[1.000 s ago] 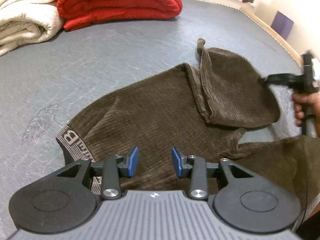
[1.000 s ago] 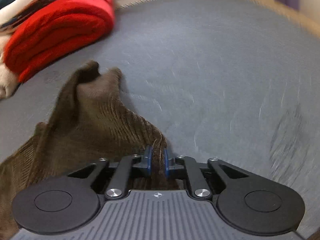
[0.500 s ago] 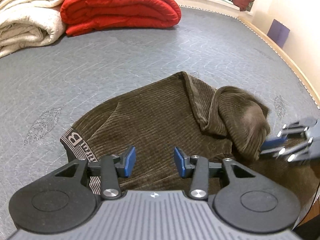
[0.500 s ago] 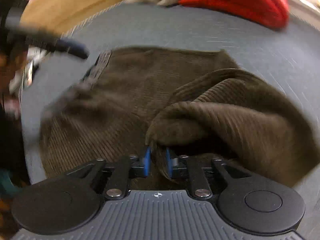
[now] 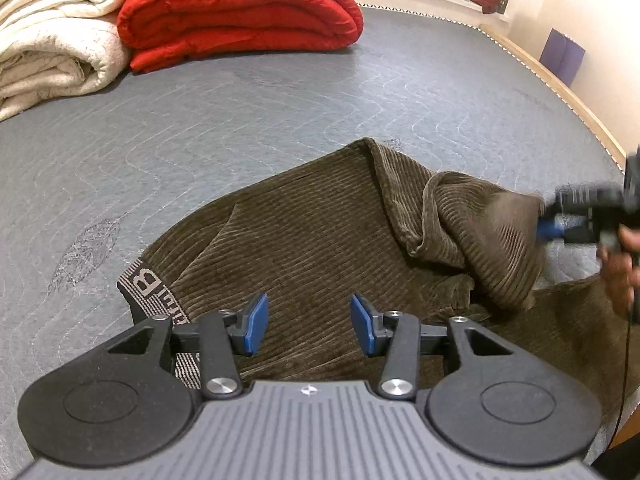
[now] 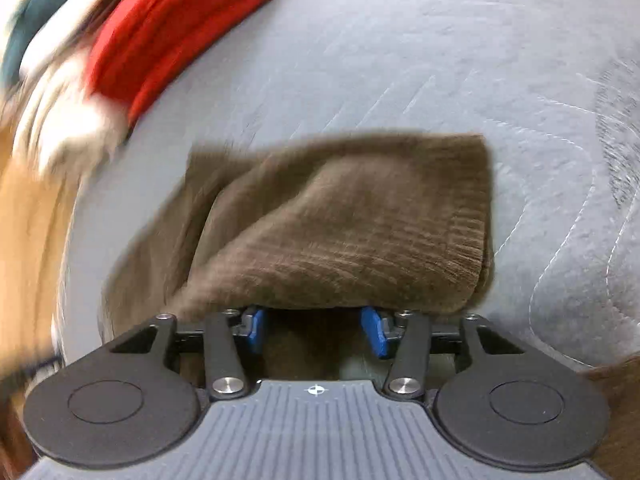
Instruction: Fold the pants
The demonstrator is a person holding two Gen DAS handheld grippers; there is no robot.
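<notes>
Brown corduroy fills the near ground: the pants (image 5: 320, 240) lie spread on a grey quilted mattress (image 5: 240, 120), partly folded. In the left wrist view the left gripper (image 5: 308, 324) hangs just above the cloth near the waistband (image 5: 148, 284), which shows a woven letter B at the near left. Its blue pads (image 5: 256, 320) stand apart with nothing between them; the corduroy passes beneath the gap, not in it. To the right, a pant leg is doubled back into a loose hump, and the right gripper (image 5: 560, 228), blurred, sits at its right edge with a hand (image 5: 620, 268) behind it.

In the right wrist view the right gripper (image 6: 316, 330) has its jaws opening, pads (image 6: 374, 330) well apart. The folded leg (image 6: 340, 220) lies just beyond and over the fingertips, its near edge draped across the gap but not pinched.

Farther off, at the far left of the mattress, a folded red blanket (image 5: 240, 8) rests beside a stack of cream blankets (image 5: 52, 40). A purple object (image 5: 562, 54) leans against the far right wall.
</notes>
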